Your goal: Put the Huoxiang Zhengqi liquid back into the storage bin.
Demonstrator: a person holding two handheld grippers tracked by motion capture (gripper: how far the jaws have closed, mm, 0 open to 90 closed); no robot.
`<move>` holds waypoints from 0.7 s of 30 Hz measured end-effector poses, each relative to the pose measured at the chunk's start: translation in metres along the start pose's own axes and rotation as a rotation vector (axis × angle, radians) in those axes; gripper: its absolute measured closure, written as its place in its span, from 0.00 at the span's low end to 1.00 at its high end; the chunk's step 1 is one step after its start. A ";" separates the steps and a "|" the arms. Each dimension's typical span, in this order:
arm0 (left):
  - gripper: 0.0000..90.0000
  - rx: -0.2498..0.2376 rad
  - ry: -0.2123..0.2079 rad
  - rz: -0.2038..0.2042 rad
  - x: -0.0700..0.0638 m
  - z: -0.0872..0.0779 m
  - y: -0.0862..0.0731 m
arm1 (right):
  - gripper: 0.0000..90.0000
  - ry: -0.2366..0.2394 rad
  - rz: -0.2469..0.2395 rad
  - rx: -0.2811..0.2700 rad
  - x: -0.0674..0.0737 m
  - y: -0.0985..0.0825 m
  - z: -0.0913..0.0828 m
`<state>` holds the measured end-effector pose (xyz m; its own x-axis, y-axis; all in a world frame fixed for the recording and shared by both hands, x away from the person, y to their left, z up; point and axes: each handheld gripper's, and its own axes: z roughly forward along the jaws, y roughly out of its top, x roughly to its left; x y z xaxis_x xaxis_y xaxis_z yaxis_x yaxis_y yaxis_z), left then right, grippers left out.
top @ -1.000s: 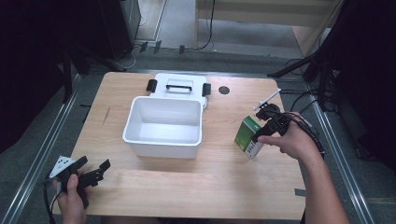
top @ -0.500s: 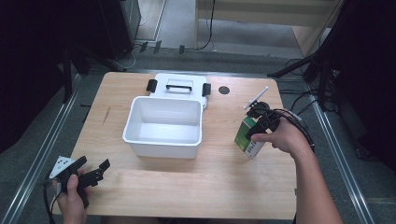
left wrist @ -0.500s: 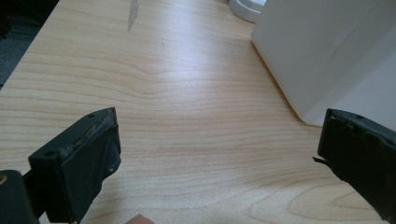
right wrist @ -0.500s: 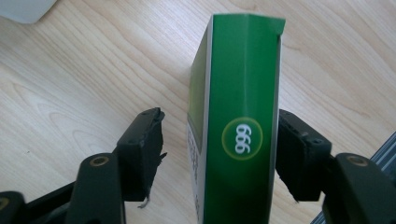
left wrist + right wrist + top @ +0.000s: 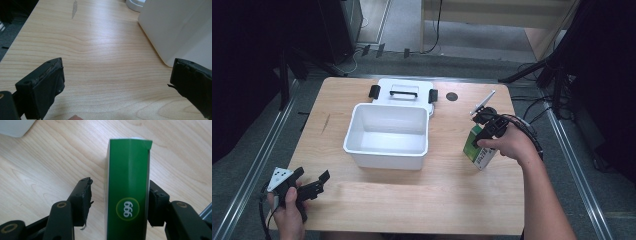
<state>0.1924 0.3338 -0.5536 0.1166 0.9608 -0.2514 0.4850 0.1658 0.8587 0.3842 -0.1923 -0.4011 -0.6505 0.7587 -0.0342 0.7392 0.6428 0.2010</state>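
The left gripper (image 5: pixel 309 184) sat open at the table's (image 5: pixel 422 200) near left corner. A white bin (image 5: pixel 387 135) stood mid-table. At right, the right gripper (image 5: pixel 117 202) had been closing around the green box (image 5: pixel 128 190), left pad not yet touching.

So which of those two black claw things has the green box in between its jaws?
The right gripper, at the table's right side: the green box stands between its jaws, which have just been closing. The left gripper has bare wood between wide-open jaws.

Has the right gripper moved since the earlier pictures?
Yes. The right gripper has shifted left toward the white bin, jaws closing around the green box.
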 end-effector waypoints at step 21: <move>0.00 0.001 -0.009 -0.007 0.001 0.000 0.000 | 0.71 -0.014 -0.043 0.024 -0.003 -0.006 -0.005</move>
<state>0.1926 0.3349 -0.5538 0.1211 0.9576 -0.2614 0.4864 0.1723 0.8566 0.3808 -0.1984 -0.3972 -0.6795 0.7315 -0.0556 0.7147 0.6772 0.1752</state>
